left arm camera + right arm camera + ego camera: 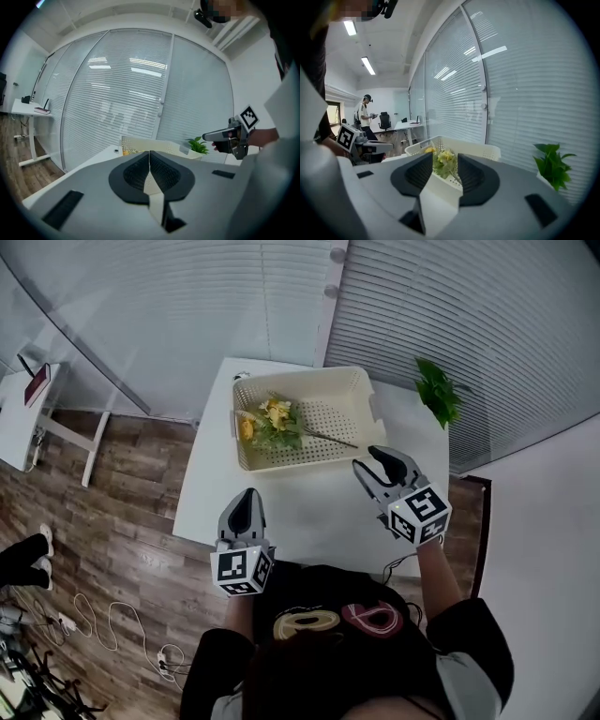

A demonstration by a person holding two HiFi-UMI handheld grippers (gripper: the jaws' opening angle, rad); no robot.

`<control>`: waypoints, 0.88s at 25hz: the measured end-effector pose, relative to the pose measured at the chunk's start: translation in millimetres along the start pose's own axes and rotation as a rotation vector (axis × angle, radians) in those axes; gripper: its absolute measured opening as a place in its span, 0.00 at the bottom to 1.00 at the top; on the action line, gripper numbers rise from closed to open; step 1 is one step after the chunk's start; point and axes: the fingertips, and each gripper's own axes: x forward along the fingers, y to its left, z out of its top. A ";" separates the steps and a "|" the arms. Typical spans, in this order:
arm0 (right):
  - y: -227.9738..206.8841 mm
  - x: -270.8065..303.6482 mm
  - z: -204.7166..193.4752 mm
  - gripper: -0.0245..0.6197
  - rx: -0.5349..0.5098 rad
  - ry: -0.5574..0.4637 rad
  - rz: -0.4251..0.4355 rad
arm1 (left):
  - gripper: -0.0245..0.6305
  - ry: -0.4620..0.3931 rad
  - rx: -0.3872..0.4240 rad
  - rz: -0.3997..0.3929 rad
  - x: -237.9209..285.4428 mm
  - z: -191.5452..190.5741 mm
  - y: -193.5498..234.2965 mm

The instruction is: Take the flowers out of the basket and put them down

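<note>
**Flowers lie in the basket, both tools empty**

The flowers (272, 423) are a small bunch of yellow blooms and soft green leaves. They lie in the left half of the basket (352, 381), with one thin stem stretching right across its floor. The basket is a cream plastic rectangle with low walls pierced by rows of small holes. It sits at the far end of a smooth white bench (309, 507). A leafy green plant (438, 393) stands at the bench's far right corner.

Below is a floor (122, 493) of brown wood planks, and pale slatted blinds (450, 315) run behind the glass walls.

The right tool (367, 459) hovers just short of the basket's near right corner. Its jaws are partly open and grip nothing, aimed toward the flowers. The left tool (246, 498) hangs over the bench's near edge with its jaws pressed together, empty.
</note>
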 end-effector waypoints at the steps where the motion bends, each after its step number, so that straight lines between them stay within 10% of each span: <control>1: -0.4 6.0 6.0 0.31 -0.016 -0.002 0.008 | 0.07 0.000 0.003 -0.003 1.5 1.4 3.0; 22: -25.4 139.1 24.8 0.36 -0.118 0.171 0.233 | 0.07 0.027 -0.025 0.069 2.9 1.0 59.3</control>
